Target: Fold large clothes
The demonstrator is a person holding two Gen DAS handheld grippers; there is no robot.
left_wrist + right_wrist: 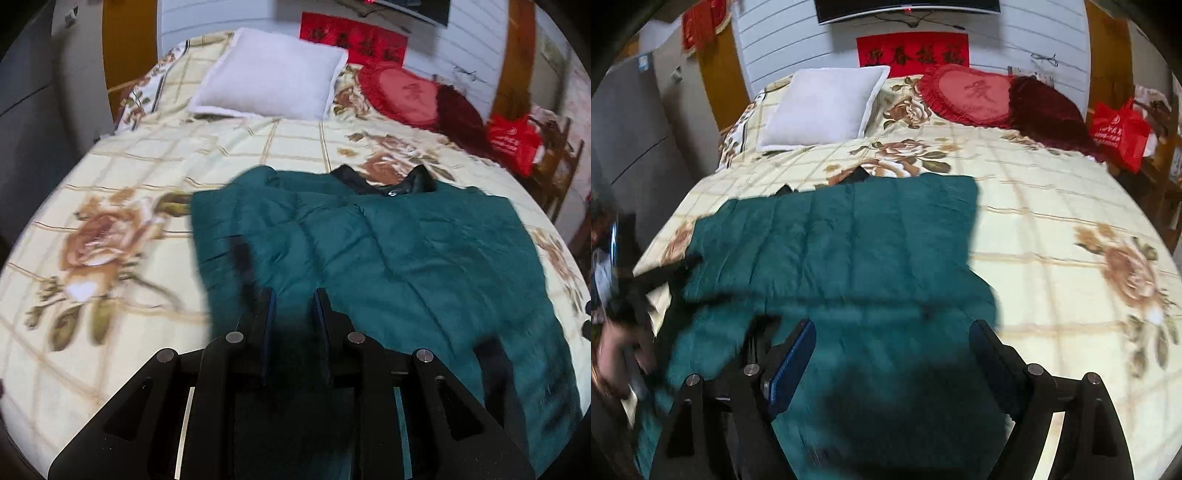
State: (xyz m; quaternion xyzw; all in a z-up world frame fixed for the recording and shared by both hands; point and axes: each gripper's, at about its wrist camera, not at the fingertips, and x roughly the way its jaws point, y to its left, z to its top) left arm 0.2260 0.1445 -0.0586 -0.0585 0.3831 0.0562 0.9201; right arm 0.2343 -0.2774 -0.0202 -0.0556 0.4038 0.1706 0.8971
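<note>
Item: dark teal quilted padded jacket (849,243), black collar (388,182) towards the pillows, spread flat on a cream floral-print checked bedspread (1052,221); stitched channels, sides folded inward.

Left gripper (293,299): jaws narrowly apart, teal fabric between them; whether it is pinched cannot be told.

Right gripper (892,332): jaws wide, holding nothing, above the jacket.

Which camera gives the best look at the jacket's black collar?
The left wrist view. There the black collar lies in full sight at the far edge of the green jacket, a snap visible on it. In the right wrist view only small dark bits of it show beyond the folded jacket.
</note>
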